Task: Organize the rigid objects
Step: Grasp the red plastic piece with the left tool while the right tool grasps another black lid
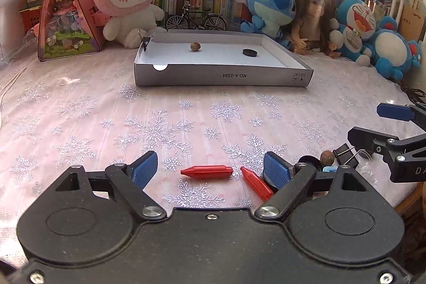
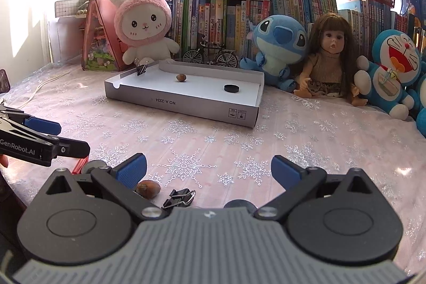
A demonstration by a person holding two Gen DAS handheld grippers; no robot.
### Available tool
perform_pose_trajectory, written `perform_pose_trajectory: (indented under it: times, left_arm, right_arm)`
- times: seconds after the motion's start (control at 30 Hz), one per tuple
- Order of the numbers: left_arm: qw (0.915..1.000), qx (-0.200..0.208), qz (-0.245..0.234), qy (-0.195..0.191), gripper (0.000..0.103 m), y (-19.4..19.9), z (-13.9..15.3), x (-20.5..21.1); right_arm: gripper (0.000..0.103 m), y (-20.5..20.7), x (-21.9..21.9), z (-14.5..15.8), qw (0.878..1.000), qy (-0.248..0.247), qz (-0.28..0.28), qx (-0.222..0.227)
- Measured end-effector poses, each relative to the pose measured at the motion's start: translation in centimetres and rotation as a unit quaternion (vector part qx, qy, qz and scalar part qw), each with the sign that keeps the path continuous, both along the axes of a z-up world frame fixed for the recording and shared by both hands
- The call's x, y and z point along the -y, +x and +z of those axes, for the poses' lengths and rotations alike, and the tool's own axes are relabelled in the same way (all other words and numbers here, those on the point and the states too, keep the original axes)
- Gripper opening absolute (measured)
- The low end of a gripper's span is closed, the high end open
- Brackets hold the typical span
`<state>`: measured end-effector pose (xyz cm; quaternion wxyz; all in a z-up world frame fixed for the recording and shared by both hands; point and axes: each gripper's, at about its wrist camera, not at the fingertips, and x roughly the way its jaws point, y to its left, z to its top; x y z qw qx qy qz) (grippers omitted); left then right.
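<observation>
Two grippers: the left gripper (image 1: 210, 168) and the right gripper (image 2: 209, 169) both hang low over the snowflake tablecloth (image 1: 165, 124), fingers spread wide apart, nothing between the pads.
Hidden or cut off: a dark round piece (image 2: 239, 204) at 6 o'clock of the right wrist view is mostly covered by the gripper body, so what it is cannot be told; another disc (image 1: 308, 161) sits half behind the left gripper's right finger.
Hard to make out: a pale blue bit (image 1: 328, 169) beside that finger is too small to name.
In the way: in the left wrist view the right gripper's black fingers reach in at 3 o'clock, above a binder clip (image 1: 343, 152) and a hazelnut (image 1: 327, 157).
Around: a bunny plush (image 2: 145, 25), a blue plush (image 2: 279, 44), a doll (image 2: 331, 55), a model bicycle (image 2: 210, 55) and a row of books (image 2: 229, 17) line the far edge at 12 o'clock.
Tray: a shallow grey cardboard box lid (image 1: 223, 76) lies at 12 o'clock, white inside, with a clip (image 1: 146, 40) on its left wall.
In the tray: one nut (image 1: 195, 46) and one black disc (image 1: 250, 52), well apart.
Loose pieces: two red crayon-shaped pieces (image 1: 206, 171) lie between the left fingers, one level, the other (image 1: 257, 182) slanted toward 5 o'clock and just beside the right pad.
</observation>
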<state>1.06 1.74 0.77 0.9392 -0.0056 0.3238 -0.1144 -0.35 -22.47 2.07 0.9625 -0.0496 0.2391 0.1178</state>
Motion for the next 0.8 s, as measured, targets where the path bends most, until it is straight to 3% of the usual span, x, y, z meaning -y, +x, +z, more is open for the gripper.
perform_pose_trajectory:
  times: [0.17, 0.43, 0.6, 0.8]
  left_arm:
    - [1.0000, 0.001, 0.000, 0.006, 0.084, -1.1, -0.2, -0.7]
    - [1.0000, -0.001, 0.007, 0.005, 0.067, -1.5, -0.4, -1.1]
    - [0.9999, -0.003, 0.011, 0.009, 0.066, -1.4, -0.6, -1.0]
    - [0.9999, -0.004, 0.015, 0.004, 0.061, -1.0, -0.7, -0.8]
  right_arm:
    - [0.101, -0.9, -0.1, -0.1, 1.000, -0.004, 0.000, -0.003]
    - [0.095, -1.3, 0.7, -0.8, 0.999, -0.001, -0.026, -0.018]
    - [0.086, -1.5, 1.2, -1.3, 0.998, -0.028, -0.047, -0.020]
    - [0.077, -1.8, 1.8, -1.5, 0.997, -0.028, -0.062, -0.024]
